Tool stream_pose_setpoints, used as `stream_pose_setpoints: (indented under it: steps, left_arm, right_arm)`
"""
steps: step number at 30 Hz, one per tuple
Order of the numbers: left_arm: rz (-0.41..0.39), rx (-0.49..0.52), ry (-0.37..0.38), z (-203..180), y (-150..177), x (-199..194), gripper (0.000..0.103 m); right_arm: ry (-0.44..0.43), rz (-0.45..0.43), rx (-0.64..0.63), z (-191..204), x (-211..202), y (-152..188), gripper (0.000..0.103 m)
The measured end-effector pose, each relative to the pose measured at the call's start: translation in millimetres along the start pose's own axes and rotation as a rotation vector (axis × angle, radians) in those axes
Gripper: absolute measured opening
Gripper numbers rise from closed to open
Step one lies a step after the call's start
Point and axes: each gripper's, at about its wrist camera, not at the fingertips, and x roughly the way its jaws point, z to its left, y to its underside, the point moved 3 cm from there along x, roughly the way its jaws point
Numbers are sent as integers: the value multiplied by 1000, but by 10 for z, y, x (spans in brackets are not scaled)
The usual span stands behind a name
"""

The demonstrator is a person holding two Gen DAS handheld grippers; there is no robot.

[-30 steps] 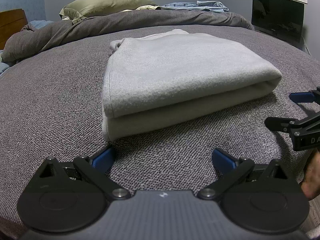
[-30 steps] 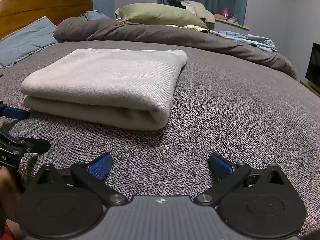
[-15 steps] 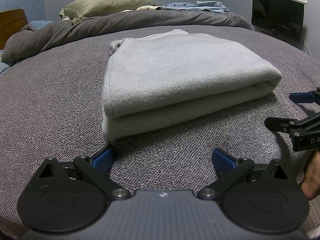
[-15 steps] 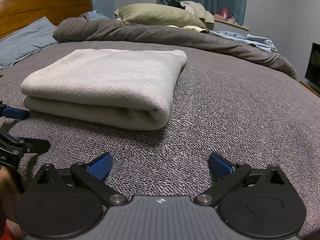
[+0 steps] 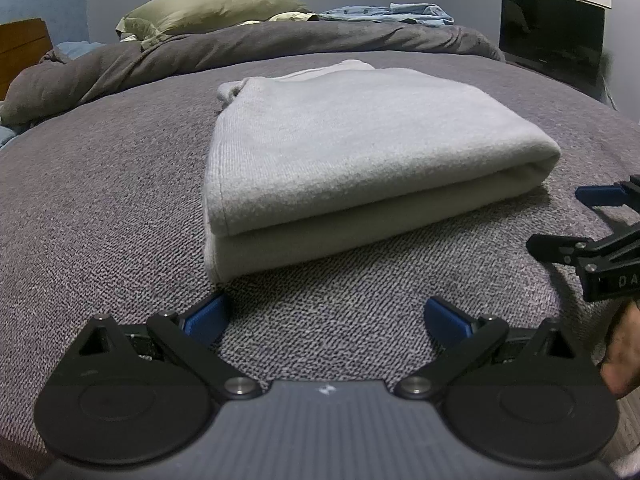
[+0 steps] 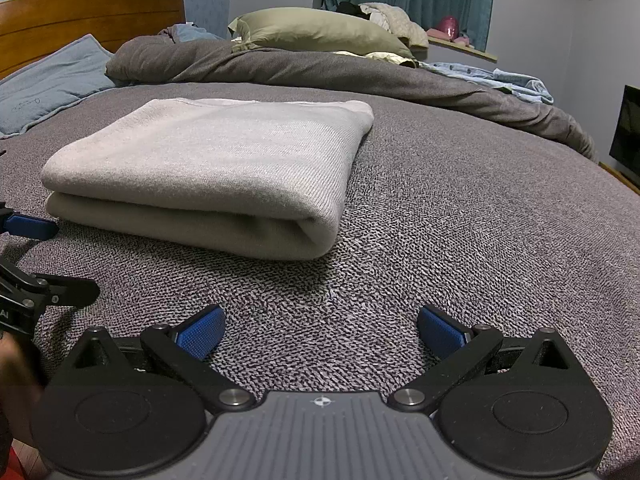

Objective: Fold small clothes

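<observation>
A light grey knitted garment lies folded in a flat rectangle on the grey bed cover. My left gripper stands open just short of the garment's near left corner, nothing between its blue pads. My right gripper is open too, a little back from the garment's rounded fold, holding nothing. Each gripper shows at the edge of the other's view: the right one at the right edge, the left one at the left edge.
A rumpled dark grey duvet and an olive pillow lie across the far side of the bed. A blue pillow and wooden headboard are far left. A dark screen stands by the wall. A hand holds the right gripper.
</observation>
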Motion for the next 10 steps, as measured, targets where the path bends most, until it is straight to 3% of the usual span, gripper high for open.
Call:
stream_pose_setpoints:
  steps: [10]
  left_arm:
    - [-2, 18, 8, 38, -7, 12, 103]
  right_arm:
    - [1, 0, 1, 7, 3, -3, 103]
